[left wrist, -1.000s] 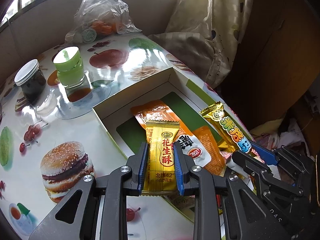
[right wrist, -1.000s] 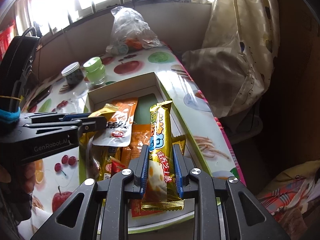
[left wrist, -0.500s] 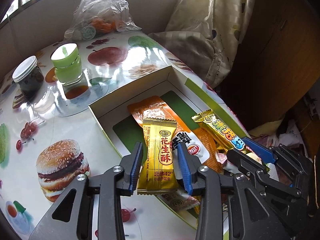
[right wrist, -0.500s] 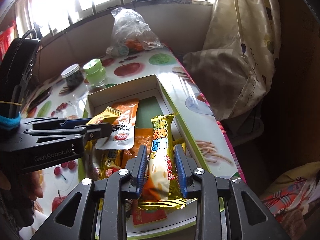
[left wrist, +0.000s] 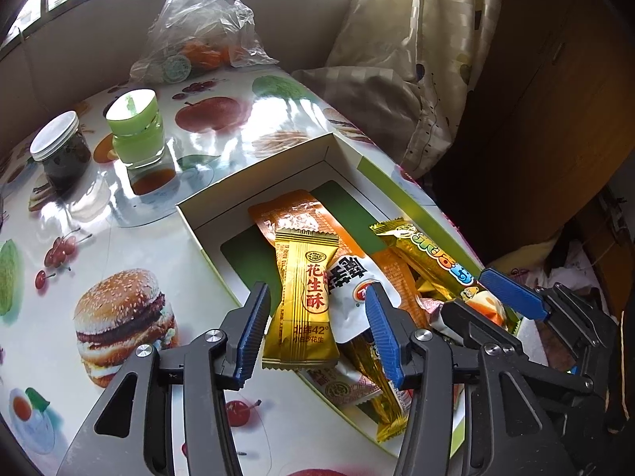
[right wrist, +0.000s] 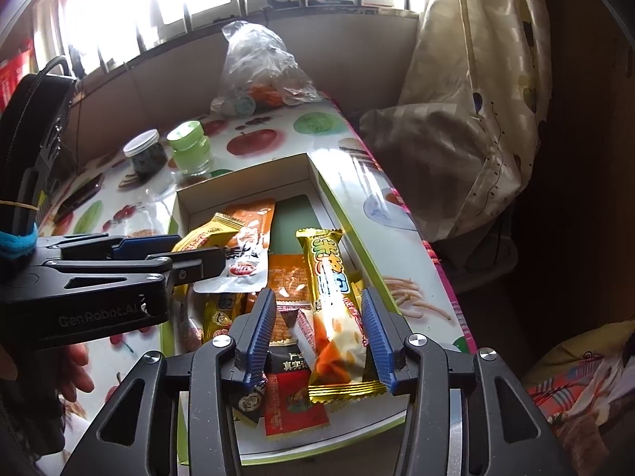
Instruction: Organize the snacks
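On the fruit-print table (left wrist: 131, 238), a gold packet (left wrist: 303, 297) reads 花生酥.

Your left wrist camera looks forward and down from close above the near left side of the box (left wrist: 254, 182), facing the far wall. Your right wrist camera sits close over the box's (right wrist: 242, 182) near end, facing the window (right wrist: 206, 4). Both views share the box, the green jar (left wrist: 135, 131) (right wrist: 190, 146) and the plastic bag (left wrist: 198, 23) (right wrist: 258, 67).
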`<state>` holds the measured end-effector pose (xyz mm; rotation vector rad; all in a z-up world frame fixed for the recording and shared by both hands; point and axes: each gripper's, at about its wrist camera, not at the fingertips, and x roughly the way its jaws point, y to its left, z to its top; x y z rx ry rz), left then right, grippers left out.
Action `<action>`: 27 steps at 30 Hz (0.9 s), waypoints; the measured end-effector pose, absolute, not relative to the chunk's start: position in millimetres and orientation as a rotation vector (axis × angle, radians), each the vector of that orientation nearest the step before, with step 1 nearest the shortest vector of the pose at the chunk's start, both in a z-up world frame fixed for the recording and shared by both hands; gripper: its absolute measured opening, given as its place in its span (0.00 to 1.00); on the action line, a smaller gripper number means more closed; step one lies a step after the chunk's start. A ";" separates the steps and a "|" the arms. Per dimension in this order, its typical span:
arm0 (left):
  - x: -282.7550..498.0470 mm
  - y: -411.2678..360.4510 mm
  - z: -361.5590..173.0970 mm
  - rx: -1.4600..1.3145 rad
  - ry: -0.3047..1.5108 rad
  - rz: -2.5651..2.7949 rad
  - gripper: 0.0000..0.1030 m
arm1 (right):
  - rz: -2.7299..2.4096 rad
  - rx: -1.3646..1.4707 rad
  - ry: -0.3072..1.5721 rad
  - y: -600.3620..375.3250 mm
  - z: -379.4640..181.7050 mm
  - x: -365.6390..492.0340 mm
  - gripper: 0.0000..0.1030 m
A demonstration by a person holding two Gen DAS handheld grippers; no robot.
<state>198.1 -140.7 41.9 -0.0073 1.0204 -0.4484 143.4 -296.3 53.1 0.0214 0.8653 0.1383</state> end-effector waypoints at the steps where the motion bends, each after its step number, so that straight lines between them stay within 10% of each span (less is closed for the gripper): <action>1: 196.7 -140.3 43.3 -0.004 1.016 -0.447 0.49 | 0.136 0.025 0.861 -296.5 54.1 142.1 0.45; 27: 92.0 -112.7 67.4 0.022 0.876 -0.313 0.50 | 0.057 0.066 0.756 -289.9 74.8 56.3 0.52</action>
